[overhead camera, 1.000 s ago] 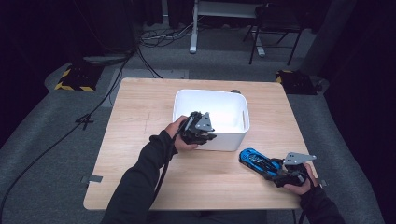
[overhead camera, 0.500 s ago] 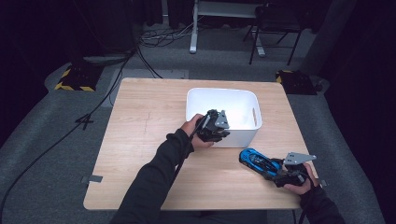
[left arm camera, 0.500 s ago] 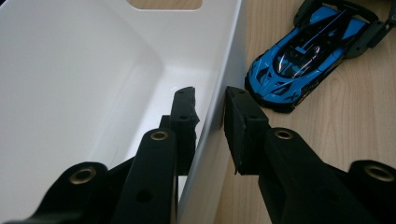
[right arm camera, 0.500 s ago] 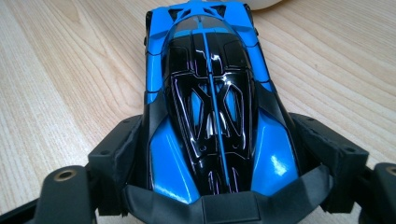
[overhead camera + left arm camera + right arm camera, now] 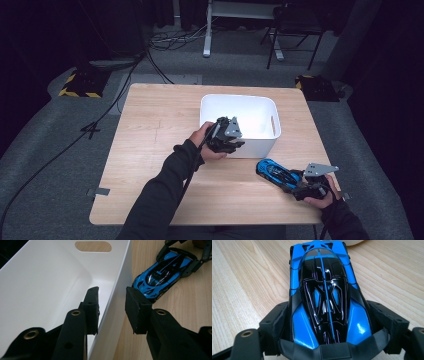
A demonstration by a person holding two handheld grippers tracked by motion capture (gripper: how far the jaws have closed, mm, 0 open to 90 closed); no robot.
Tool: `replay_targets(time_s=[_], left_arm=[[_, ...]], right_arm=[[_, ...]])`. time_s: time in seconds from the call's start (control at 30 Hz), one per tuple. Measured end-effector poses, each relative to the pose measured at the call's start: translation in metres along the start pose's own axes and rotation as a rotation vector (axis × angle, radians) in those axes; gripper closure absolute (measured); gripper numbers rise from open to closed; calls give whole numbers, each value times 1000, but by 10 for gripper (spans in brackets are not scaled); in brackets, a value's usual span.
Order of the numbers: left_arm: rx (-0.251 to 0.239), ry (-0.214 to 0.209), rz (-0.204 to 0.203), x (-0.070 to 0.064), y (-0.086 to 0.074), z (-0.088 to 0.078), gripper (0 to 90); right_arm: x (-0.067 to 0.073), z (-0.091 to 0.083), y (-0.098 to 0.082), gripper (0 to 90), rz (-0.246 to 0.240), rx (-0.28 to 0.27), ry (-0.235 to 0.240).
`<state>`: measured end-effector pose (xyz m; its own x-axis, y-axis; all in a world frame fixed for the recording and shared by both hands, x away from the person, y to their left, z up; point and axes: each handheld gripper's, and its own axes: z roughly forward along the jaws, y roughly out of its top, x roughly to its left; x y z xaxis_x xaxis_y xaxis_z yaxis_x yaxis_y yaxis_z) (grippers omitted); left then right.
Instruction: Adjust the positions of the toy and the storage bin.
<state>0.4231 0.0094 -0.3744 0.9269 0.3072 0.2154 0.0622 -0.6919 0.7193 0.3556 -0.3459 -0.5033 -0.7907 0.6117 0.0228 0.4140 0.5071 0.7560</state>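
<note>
A white plastic bin (image 5: 237, 96) stands on the wooden table (image 5: 150, 130), and its inside looks bare. My left gripper (image 5: 231, 144) straddles the bin's near wall (image 5: 117, 297), one pad inside and one outside. Its jaws have just been opening, and a small gap shows on each side of the wall. A blue and black toy car (image 5: 275, 172) sits on the table to the right of the bin's front corner. My right gripper (image 5: 295, 184) is shut on the car's (image 5: 324, 290) rear sides, with the car's nose pointing toward the bin.
The table's left half and front strip are bare wood. Around the table lie a dark floor, cables (image 5: 100, 125) at the left, and a chair (image 5: 295, 25) and a stand behind it.
The bin and my left gripper slid rightward and nearer, toward the car. The left jaws have parted from the bin wall. My right gripper and the car kept still.
</note>
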Motion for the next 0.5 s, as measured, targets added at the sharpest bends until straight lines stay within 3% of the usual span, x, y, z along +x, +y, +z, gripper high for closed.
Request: replay_targets(time_s=[0.13,0.3,0.5], left_arm=[[-15,15,0,-2,-5,-10,591],[-41,56,-26,-6,-14,-27,468],[-56,96,-89,-10,-26,-50,264]], right_arm=[[0,0,0,231,0,0,0],[0,0,0,231,0,0,0],[0,0,0,232,0,0,1]])
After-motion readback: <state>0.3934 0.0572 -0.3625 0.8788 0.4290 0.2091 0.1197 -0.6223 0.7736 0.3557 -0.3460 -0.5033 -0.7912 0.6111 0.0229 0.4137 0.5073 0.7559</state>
